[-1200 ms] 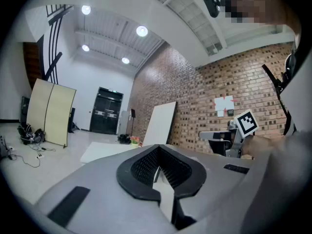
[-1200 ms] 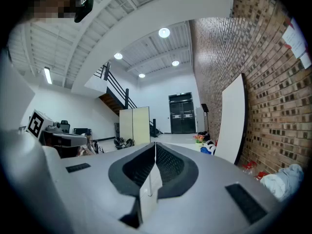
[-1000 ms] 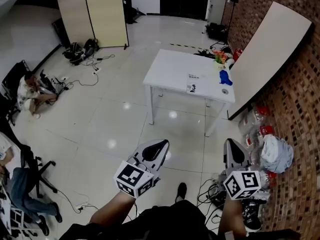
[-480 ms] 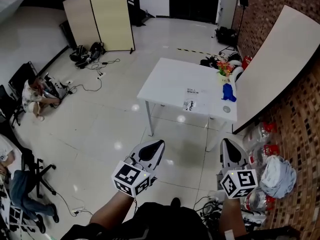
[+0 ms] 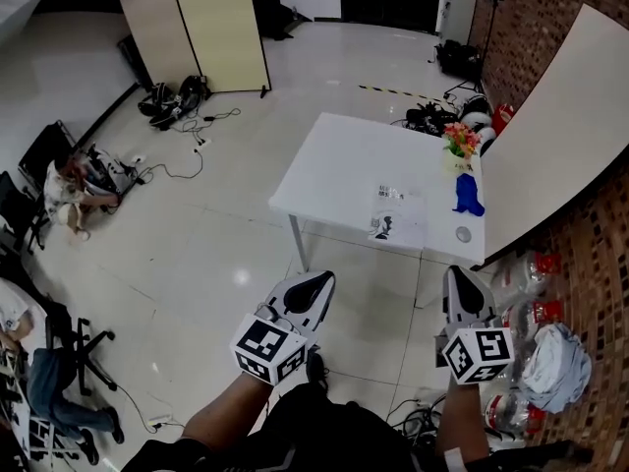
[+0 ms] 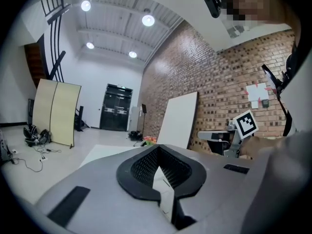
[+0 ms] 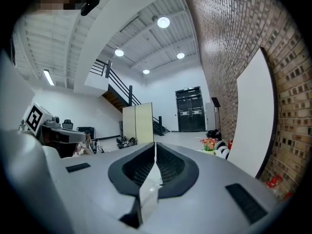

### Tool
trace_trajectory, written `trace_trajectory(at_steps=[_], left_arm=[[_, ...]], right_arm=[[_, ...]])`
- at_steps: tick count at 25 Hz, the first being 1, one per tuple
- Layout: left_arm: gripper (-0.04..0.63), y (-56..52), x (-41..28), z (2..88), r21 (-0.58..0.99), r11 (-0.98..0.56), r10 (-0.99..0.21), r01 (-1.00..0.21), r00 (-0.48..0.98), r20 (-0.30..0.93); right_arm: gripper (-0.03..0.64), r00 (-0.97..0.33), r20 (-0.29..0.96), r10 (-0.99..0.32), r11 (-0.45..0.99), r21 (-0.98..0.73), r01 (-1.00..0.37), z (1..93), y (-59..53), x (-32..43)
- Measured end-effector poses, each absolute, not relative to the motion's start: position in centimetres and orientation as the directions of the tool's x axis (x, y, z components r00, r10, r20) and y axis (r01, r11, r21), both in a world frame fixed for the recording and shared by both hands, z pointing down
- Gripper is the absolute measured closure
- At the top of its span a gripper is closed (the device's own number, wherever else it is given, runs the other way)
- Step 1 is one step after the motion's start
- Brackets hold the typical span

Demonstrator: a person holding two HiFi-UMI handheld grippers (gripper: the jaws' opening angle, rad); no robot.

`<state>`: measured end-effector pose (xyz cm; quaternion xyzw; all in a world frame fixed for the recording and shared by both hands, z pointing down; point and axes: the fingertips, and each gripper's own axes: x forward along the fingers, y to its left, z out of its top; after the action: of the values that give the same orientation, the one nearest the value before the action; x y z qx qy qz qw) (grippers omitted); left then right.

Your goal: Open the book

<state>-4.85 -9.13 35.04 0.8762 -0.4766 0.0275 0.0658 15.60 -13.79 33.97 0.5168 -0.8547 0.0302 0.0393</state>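
I hold both grippers in the air over the floor, on the near side of the white table (image 5: 334,165) and well apart from it. The left gripper (image 5: 316,281) is before the table's near left leg, and its fingers (image 6: 146,165) are pressed together at the tips, with nothing between them. The right gripper (image 5: 460,273) is before the table's near right corner. Its fingers (image 7: 168,165) are also pressed together, with only a thin line between them, and they pinch nothing. The book (image 5: 393,209) lies flat on the table, in the near right part of the top, close to the near edge. It looks like a pale flat thing with some dark print, and it is too small for me to tell if it is closed. On the same table, further right than the book, stands a blue object (image 5: 466,197). A small round thing (image 5: 463,233) is at the near right corner of the table, and a bunch of flowers (image 5: 458,141) at the far right edge. A large white board (image 5: 550,116) leans on the brick wall (image 5: 590,244) just beside the table's right side. A beige folding screen (image 5: 197,28) stands far behind the table to the left.
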Motion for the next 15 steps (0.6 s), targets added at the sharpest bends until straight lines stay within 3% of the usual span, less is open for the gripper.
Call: trace_trajectory(at_steps=[6, 15], left_arm=[[0.601, -17.5, -8.4, 36.2, 0.086, -0.577, -0.805, -0.812, 0.583, 0.109], [0.601, -27.0, -8.4, 38.0, 0.083, -0.603, -0.781, -0.794, 0.608, 0.143]], right_arm=[[0.614, -0.405, 0.125, -0.906, 0.408, 0.001, -0.913, 35.0, -21.5, 12.8], [0.614, -0.401, 0.183, -0.897, 0.407, -0.005, -0.913, 37.2, -30.7, 11.6]])
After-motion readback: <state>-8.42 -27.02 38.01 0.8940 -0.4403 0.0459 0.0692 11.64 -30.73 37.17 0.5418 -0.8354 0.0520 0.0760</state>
